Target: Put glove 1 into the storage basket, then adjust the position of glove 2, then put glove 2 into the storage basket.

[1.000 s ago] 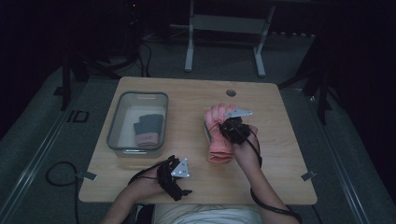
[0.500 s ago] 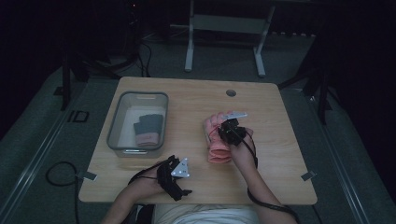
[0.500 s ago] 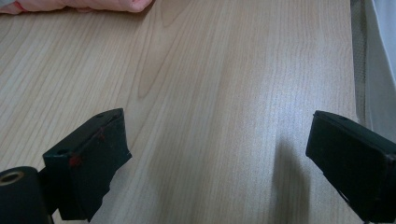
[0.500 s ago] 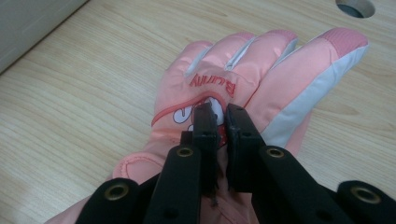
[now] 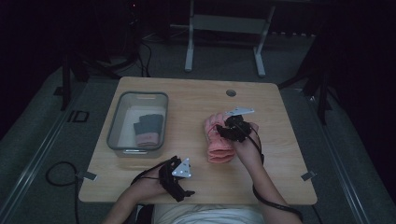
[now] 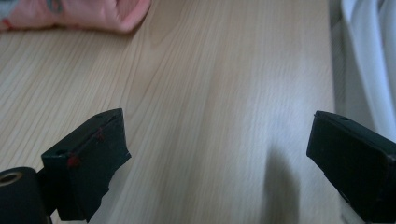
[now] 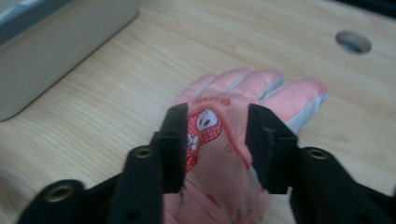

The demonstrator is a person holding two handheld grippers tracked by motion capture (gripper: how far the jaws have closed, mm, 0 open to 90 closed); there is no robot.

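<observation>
Where the pink glove [image 7: 233,140] is printed, a cartoon face with a red polka-dot bow is seen, and short red lettering above it is too blurred to be read. The glove is laid flat on the desk [image 5: 187,100], right of centre, with its long axis running near to far; the fingers are pointed toward the far edge and the cuff toward the person. The right gripper [image 7: 215,142] is positioned over the back of the glove, its jaws set narrowly apart on either side of the printed patch; whether the fabric is pinched cannot be told. The left gripper [image 6: 219,158] is held low over bare wood near the near edge, its jaws spread wide with nothing between them. A grey bin [image 5: 116,122] is placed at the left, and a dark glove with a pink cuff [image 5: 147,130] is contained in it. A round hole [image 5: 230,92] is cut near the far edge.
</observation>
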